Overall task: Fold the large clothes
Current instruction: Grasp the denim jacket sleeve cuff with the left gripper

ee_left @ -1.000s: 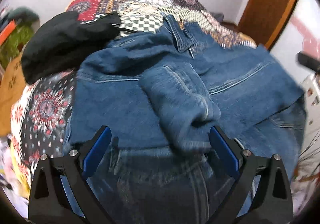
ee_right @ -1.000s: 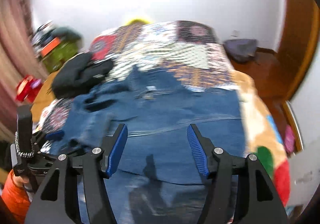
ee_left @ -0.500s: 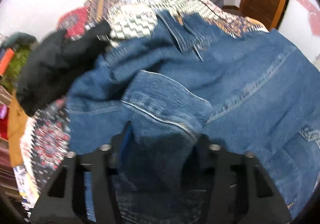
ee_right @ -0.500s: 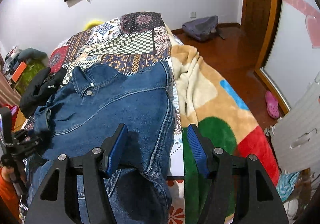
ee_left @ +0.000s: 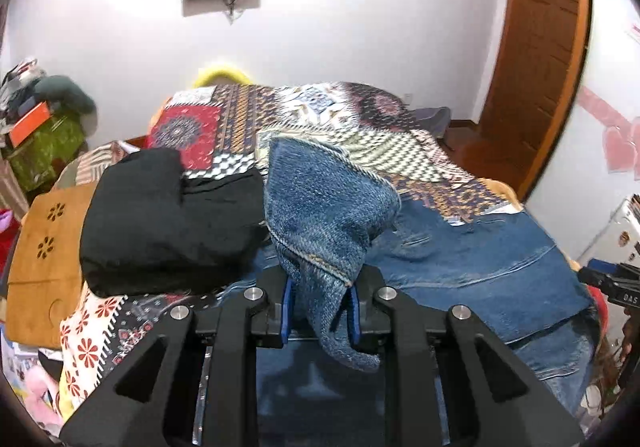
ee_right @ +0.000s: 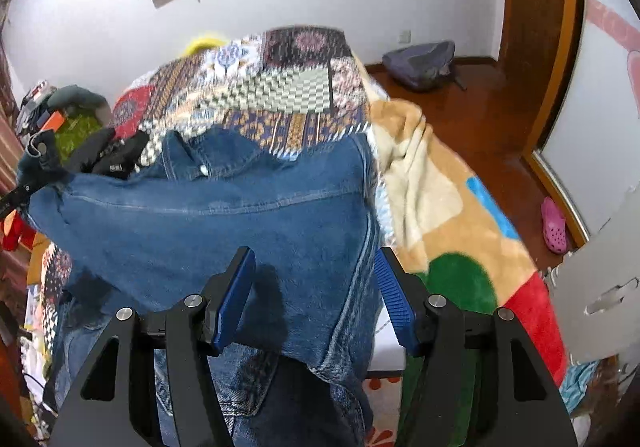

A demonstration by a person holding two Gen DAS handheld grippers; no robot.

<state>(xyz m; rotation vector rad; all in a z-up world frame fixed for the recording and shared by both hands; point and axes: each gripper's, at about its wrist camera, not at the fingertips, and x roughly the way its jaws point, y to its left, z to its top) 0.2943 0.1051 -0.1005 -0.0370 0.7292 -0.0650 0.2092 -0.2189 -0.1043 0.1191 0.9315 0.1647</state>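
A blue denim jacket [ee_right: 240, 215] lies spread on the bed, collar at the far side. My left gripper [ee_left: 320, 299] has one sleeve [ee_left: 324, 207] of it between its blue pads; the jaws are closing and the cuff stands lifted above the jacket body [ee_left: 480, 259]. In the right wrist view that gripper [ee_right: 24, 187] shows at the left edge with the sleeve hanging from it. My right gripper [ee_right: 316, 287] stands open just above the jacket's right edge near the hem, its pads apart on either side of the denim and not pressing it.
A black garment [ee_left: 160, 219] lies bunched to the left of the jacket on the patchwork bedspread [ee_left: 320, 111]. A plush coloured blanket [ee_right: 440, 207] covers the bed's right side. A backpack [ee_right: 424, 63] and a pink shoe [ee_right: 554, 223] are on the wooden floor.
The left gripper's jaws came in around the sleeve cuff and rose with it, pulling the sleeve off the jacket body. The right gripper swung right to the jacket's edge, then held still.
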